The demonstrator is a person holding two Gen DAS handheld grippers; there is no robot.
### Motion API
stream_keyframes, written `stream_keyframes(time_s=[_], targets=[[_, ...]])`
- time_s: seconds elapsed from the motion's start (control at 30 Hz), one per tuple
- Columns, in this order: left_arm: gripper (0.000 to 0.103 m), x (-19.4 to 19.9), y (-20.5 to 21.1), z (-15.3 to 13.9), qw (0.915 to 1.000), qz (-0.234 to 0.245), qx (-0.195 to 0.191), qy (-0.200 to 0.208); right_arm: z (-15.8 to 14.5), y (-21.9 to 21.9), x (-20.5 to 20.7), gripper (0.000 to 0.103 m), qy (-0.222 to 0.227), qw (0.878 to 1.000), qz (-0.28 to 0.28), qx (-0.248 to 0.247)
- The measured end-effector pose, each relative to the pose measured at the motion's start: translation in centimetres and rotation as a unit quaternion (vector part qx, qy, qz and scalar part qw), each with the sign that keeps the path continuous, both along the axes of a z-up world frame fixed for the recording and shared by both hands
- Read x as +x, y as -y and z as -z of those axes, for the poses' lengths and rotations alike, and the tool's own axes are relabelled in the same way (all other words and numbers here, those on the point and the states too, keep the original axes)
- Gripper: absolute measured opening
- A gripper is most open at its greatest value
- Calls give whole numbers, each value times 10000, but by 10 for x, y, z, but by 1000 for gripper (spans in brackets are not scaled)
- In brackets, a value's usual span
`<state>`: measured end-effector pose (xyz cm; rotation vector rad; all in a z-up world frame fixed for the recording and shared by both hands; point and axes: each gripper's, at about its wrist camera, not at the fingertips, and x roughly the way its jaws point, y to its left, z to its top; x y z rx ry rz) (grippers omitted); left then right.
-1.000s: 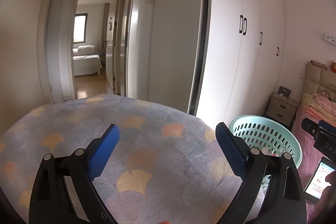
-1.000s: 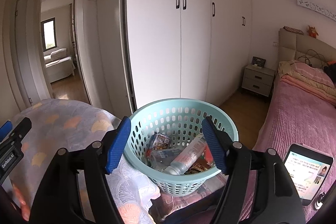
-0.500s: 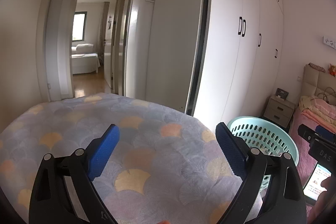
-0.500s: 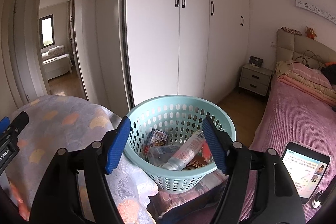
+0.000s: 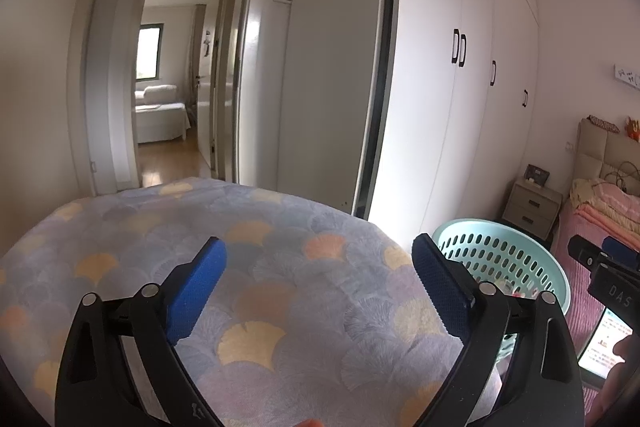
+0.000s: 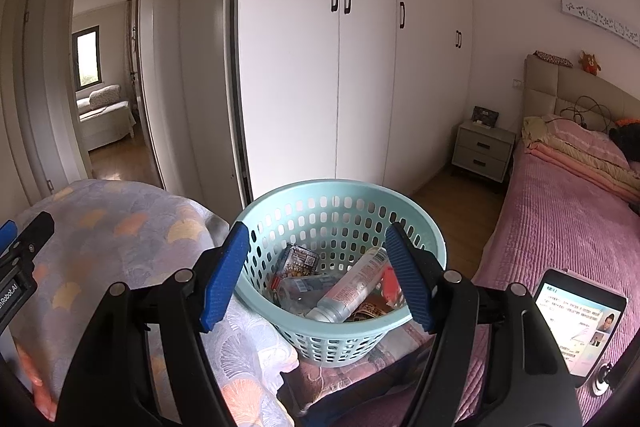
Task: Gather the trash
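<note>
A light teal perforated basket (image 6: pixel 280 211) stands beside a blanket-covered surface; it also shows in the left wrist view (image 5: pixel 520 247). Inside lie a plastic bottle (image 6: pixel 352 287), a snack wrapper (image 6: pixel 298 261) and other trash. My right gripper (image 6: pixel 320 275) is open and empty, hovering just above and in front of the basket. My left gripper (image 5: pixel 316 287) is open and empty above the patterned blanket (image 5: pixel 280 247), left of the basket. No loose trash shows on the blanket.
White wardrobe doors (image 6: pixel 360 67) stand behind the basket. A pink bed (image 6: pixel 568 219) lies to the right, with a nightstand (image 6: pixel 482 149) beyond it. A lit phone (image 6: pixel 580 323) rests on the bed. A doorway (image 5: pixel 172 87) opens at the left.
Both views have shifted slightly: the basket sits a little lower and nearer in each. Both grippers stay open and empty.
</note>
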<state>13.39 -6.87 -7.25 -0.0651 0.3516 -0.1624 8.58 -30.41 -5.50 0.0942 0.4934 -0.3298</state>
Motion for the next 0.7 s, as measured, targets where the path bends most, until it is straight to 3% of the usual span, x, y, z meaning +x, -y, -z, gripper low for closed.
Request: stream_keyframes(time_s=[0.7], targets=[[94,3,-3,1,10000,43,-46,-51,1,-2,4,67,-54,10000,-47,-19]])
